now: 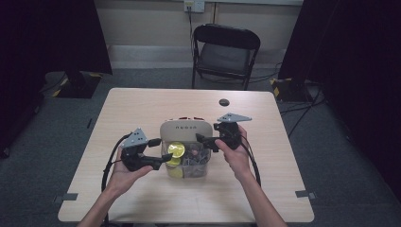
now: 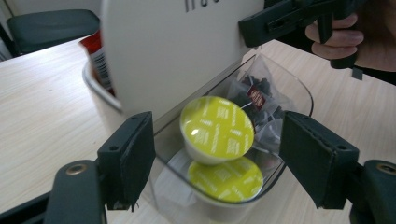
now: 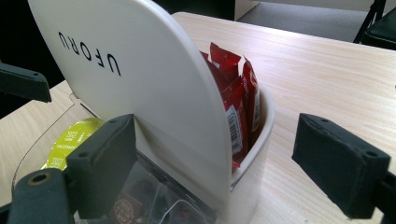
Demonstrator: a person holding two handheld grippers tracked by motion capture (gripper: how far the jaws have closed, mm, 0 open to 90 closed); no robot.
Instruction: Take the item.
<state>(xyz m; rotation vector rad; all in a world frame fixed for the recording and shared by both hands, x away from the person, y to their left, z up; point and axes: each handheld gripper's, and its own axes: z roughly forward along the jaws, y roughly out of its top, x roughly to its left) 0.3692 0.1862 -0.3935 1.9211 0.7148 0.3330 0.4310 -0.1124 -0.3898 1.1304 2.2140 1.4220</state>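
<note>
A cream organizer [image 1: 185, 126] lettered UFORU stands mid-table with a clear front bin [image 2: 299, 93]. In the bin a capsule with a yellow-green lid [image 2: 217, 128] lies tilted on a second such capsule [image 2: 226, 179], beside clear tea sachets [image 2: 257, 98]. Red packets [image 3: 233, 93] fill the rear pocket. My left gripper [image 2: 219, 158] is open at the bin's left front corner, its jaws either side of the capsules without touching them. My right gripper [image 3: 222, 163] is open too, straddling the cream panel [image 3: 140, 79] from the right. From above, the left gripper [image 1: 161, 151] and right gripper [image 1: 205, 142] flank the bin.
A black folding chair [image 1: 226, 52] stands behind the table. A small dark disc [image 1: 224, 102] lies on the tabletop [image 1: 142, 109] near the far edge. Dark curtains hang on both sides. Bare wood surrounds the organizer.
</note>
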